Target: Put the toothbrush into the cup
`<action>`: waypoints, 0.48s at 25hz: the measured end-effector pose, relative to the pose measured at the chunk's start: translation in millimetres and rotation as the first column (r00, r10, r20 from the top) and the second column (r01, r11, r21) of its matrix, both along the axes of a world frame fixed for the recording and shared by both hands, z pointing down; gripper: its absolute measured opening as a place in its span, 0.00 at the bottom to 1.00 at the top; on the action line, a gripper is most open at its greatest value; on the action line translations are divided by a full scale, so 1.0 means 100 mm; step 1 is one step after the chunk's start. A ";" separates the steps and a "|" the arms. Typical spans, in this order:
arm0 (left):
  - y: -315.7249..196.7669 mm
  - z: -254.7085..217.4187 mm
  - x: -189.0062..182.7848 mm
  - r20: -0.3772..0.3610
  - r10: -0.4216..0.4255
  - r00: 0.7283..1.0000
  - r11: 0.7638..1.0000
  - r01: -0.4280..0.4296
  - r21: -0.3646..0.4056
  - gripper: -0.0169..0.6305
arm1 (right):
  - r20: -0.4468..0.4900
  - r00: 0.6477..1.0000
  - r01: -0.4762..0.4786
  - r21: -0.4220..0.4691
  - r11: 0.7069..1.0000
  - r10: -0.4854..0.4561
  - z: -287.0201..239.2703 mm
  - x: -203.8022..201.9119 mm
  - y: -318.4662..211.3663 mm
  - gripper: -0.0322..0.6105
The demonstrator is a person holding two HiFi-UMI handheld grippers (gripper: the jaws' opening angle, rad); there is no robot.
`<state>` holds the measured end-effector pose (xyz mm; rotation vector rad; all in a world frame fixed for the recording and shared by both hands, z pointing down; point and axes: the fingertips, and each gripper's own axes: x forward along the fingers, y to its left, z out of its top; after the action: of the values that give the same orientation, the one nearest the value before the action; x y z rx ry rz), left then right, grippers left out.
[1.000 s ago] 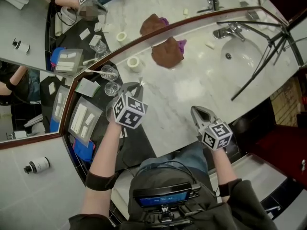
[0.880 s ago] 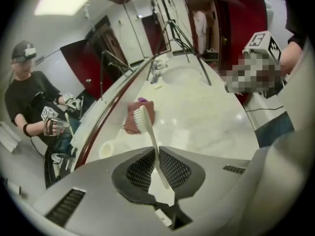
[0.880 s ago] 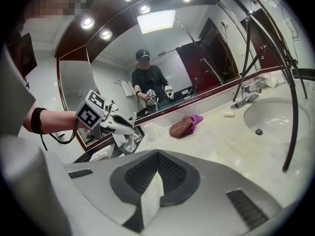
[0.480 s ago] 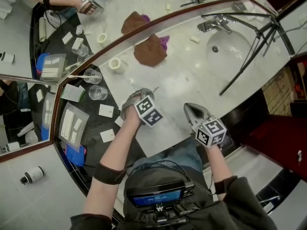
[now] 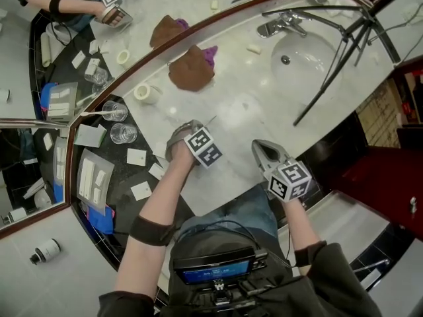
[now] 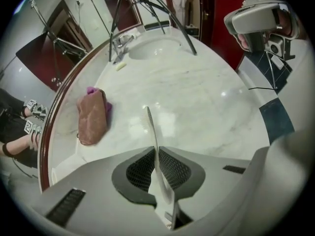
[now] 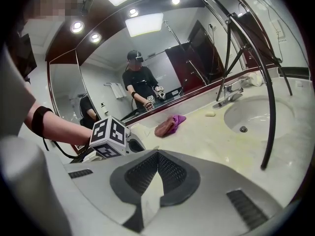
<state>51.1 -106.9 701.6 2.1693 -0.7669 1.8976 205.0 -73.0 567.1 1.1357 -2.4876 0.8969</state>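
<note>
White plastic, slim and faintly curved: toothbrush (image 6: 153, 132), seen edge-on in the left gripper view. Handle clenched between the mesh-faced jaws of the left gripper (image 6: 156, 154), narrow head poking well out past the tips, bristles turned leftward. Aimed steeply down at the pale marble tabletop (image 5: 244, 111). Touching the stone or just above it: cannot tell.

Just beside, to the right: right gripper (image 7: 157, 157), jaws pressed together with nothing between, held over the tabletop's near edge.

Left of the toothbrush, apart from it, on the dark stretch of tabletop: two clear cups (image 5: 123, 133), upright, close to each other. White cards lying flat near them.

Further out, a pale roll (image 5: 142, 92) near the mirror's frame. Beyond that, a brown cloth (image 5: 190, 68) in a heap, with a purple bit showing at one side.

Far right, sunk into the marble: oval sink (image 5: 304, 51), chrome tap (image 5: 281, 25) at its rim, black tripod legs slanting across it.

Behind everything, a brown-framed mirror (image 5: 165, 5) doubling cloth, cups and arms.
</note>
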 end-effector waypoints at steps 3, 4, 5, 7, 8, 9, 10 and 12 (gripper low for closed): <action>0.00 0.08 0.01 -0.003 -0.012 1.000 1.000 0.012 -0.010 0.07 | 0.001 1.000 -0.013 0.003 1.000 0.013 0.01 0.08 -0.01 0.07; 0.00 0.11 0.01 -0.004 -0.016 1.000 1.000 0.016 -0.014 0.07 | -0.001 1.000 -0.016 0.002 1.000 0.016 0.00 0.10 -0.01 0.07; 0.01 0.13 0.01 -0.006 -0.018 1.000 1.000 0.017 -0.016 0.07 | -0.003 1.000 -0.019 0.000 1.000 0.019 0.00 0.11 -0.01 0.07; 0.03 0.16 0.01 -0.013 -0.020 1.000 1.000 0.019 -0.019 0.07 | -0.006 1.000 -0.023 -0.001 1.000 0.023 0.00 0.14 0.01 0.07; 0.04 0.18 0.01 -0.018 -0.022 1.000 1.000 0.022 -0.021 0.07 | -0.006 1.000 -0.025 -0.003 1.000 0.025 0.00 0.14 0.02 0.07; 0.05 0.19 0.02 -0.024 -0.027 0.999 0.999 0.027 -0.021 0.07 | -0.006 1.000 -0.025 -0.006 1.000 0.025 0.00 0.14 0.03 0.07; 0.05 0.20 0.02 -0.028 -0.033 0.999 0.999 0.032 -0.017 0.08 | -0.004 1.000 -0.024 -0.009 1.000 0.024 0.00 0.14 0.04 0.07; 0.04 0.20 0.03 -0.036 -0.041 0.999 0.999 0.041 -0.003 0.08 | 0.000 1.000 -0.021 -0.012 1.000 0.021 0.00 0.13 0.05 0.07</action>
<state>53.7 -102.8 721.5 2.1627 -0.7965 1.8340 217.7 -67.6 567.0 1.1596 -2.4716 0.9158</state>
